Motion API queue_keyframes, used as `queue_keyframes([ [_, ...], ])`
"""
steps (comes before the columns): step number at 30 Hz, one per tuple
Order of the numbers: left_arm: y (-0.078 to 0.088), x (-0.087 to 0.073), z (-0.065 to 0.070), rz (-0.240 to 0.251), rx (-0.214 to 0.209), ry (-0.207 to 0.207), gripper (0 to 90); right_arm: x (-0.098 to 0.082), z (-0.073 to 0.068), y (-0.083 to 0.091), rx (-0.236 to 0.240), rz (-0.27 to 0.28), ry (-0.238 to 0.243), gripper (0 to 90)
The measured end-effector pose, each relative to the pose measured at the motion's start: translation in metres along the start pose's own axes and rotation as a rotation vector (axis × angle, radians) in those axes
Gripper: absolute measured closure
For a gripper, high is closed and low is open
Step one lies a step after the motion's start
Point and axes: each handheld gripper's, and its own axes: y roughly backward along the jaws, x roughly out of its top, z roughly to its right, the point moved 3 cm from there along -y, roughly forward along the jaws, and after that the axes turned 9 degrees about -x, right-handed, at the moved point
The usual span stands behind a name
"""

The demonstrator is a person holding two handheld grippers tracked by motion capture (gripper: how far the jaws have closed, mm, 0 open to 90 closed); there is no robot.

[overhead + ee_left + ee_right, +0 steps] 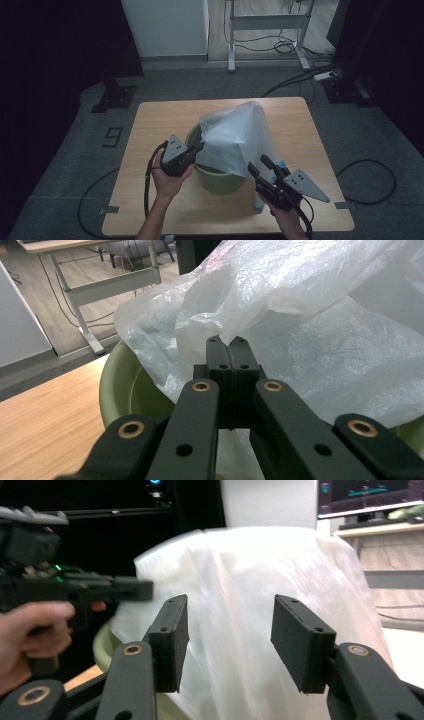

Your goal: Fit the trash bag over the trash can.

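A square tabletop [165, 117] of pale wood grain with rounded corners carries the work, standing on a grey carpeted floor [70, 150] with black cables looping across it.

Near the middle of the tabletop stands a round, smooth, light green bin [220, 182], open at the top. A white plastic bag [235, 132], thin, translucent and finely crinkled, billows up out of the bin in a loose peaked mound and drapes over its far and right rim.

The left gripper [201, 146], black with a grey three-cornered plate, is held at the bin's left rim. In the left gripper view its jaws are clenched flat together on a pinch of the plastic bag [300, 315] at their tips, the film rising in folds just beyond them and the green rim [112, 385] curving below to the left.

The right gripper [259, 166] sits at the bin's right front, close to the bag's hanging side. In the right gripper view its jaws stand released and apart, with the plastic bag [240, 580] beyond the gap and nothing pressed between the flat pads [172, 640]; whether the tips touch the film cannot be told.
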Motion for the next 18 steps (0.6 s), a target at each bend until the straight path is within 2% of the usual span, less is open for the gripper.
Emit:
queue_keyframes([
  [1,0.0,0.0,-0.001,-0.001,0.0,0.001,90.0,-0.01,0.003,0.003,-0.011,-0.008,0.001,48.2],
  [2,0.0,0.0,-0.001,-0.001,0.0,0.001,90.0,-0.01,0.003,0.003,-0.011,-0.008,0.001,48.2],
  [3,0.0,-0.001,-0.001,-0.001,0.0,0.002,90.0,-0.021,0.004,0.006,-0.022,-0.021,0.007,48.1],
  [5,0.0,-0.001,-0.001,-0.001,0.0,0.005,90.0,-0.032,0.006,0.007,-0.028,-0.043,0.007,47.9],
  [6,0.0,-0.001,-0.001,-0.001,0.0,0.005,90.0,-0.032,0.006,0.007,-0.028,-0.043,0.007,47.9],
  [7,0.001,-0.002,-0.001,-0.001,0.0,0.007,90.0,-0.043,0.008,0.008,-0.034,-0.063,0.009,47.5],
  [8,0.001,-0.002,-0.001,-0.001,0.0,0.007,90.0,-0.043,0.008,0.008,-0.034,-0.063,0.009,47.5],
  [9,0.001,-0.002,-0.002,-0.002,0.001,0.008,90.0,-0.052,0.01,0.01,-0.041,-0.079,0.01,46.9],
  [14,0.001,-0.003,-0.003,-0.002,0.001,0.011,90.0,-0.068,0.009,0.011,-0.047,-0.116,0.034,45.4],
  [18,0.002,-0.002,-0.002,0.003,0.003,0.01,90.0,-0.08,0.007,0.008,-0.076,-0.142,0.068,45.2],
])
